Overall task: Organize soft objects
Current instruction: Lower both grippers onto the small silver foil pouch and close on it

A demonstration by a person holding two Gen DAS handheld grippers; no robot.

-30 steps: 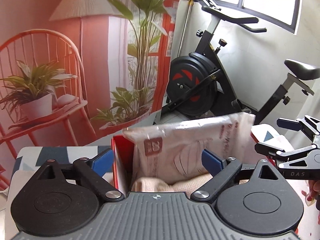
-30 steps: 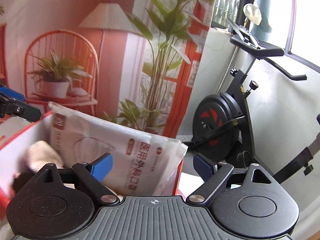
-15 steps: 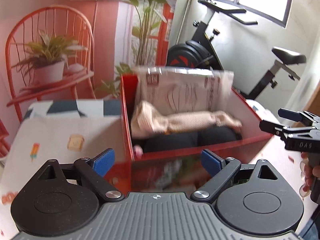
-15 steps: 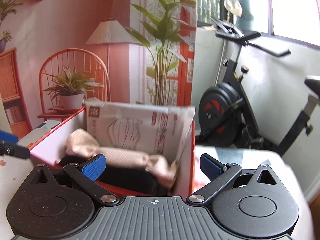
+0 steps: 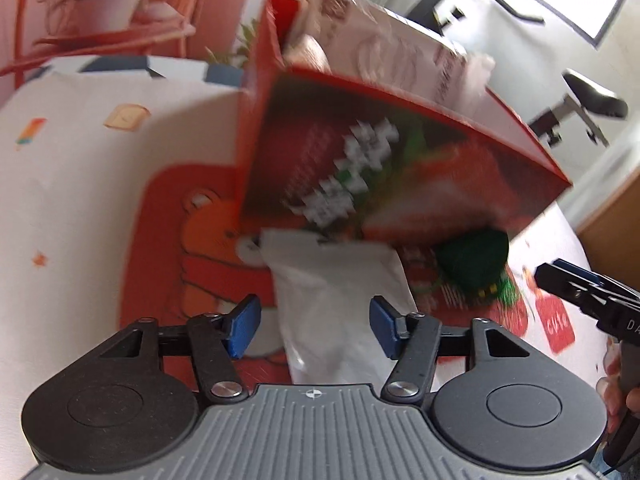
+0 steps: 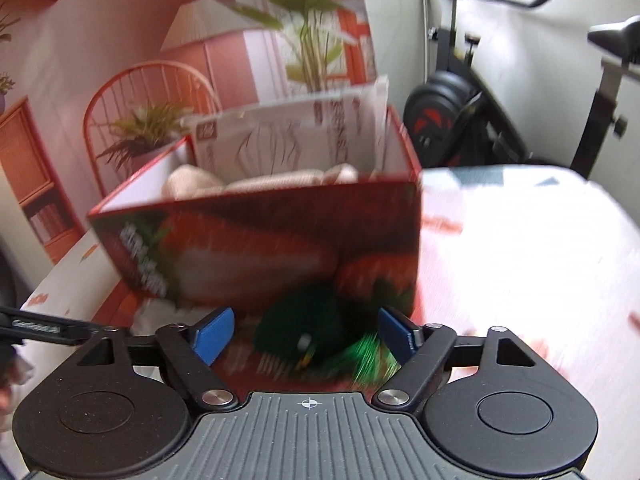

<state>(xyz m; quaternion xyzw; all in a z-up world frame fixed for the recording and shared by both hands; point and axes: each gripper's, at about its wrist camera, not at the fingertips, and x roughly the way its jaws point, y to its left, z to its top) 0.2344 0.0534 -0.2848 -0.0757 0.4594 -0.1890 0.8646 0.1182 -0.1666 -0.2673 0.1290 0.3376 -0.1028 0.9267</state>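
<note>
In my left wrist view, the left gripper [image 5: 314, 330] fills the bottom of the frame, its 2 blue pads [image 5: 243, 330] about half apart and closing. A white pouch [image 5: 340, 304] lies between them on the printed tablecloth [image 5: 80, 200]; the pads do not touch it yet. Just right of the pouch, in the lower right of centre, sits a dark green soft object [image 5: 472, 260], blurred, against the foot of the red box [image 5: 400, 168]. At the right edge I see the tip of the right gripper [image 5: 580, 292] and a bit of the hand holding it.

In my right wrist view, the right gripper [image 6: 306, 334] sits low in the frame, its pads fairly wide and closing. The green object [image 6: 300, 324] lies between them; I cannot see the pads pressing on it. Behind it, at centre frame, the red box [image 6: 280, 240] stands open-topped. Inside, a beige cloth roll [image 6: 256, 178] lies along the near wall, and a flat white printed packet [image 6: 296, 136] stands upright behind it, rising above the rim. Farther back, an exercise bike [image 6: 460, 112] stands at the upper right, and a wall mural of a chair, lamp and plants [image 6: 180, 80] fills the upper left.
</note>
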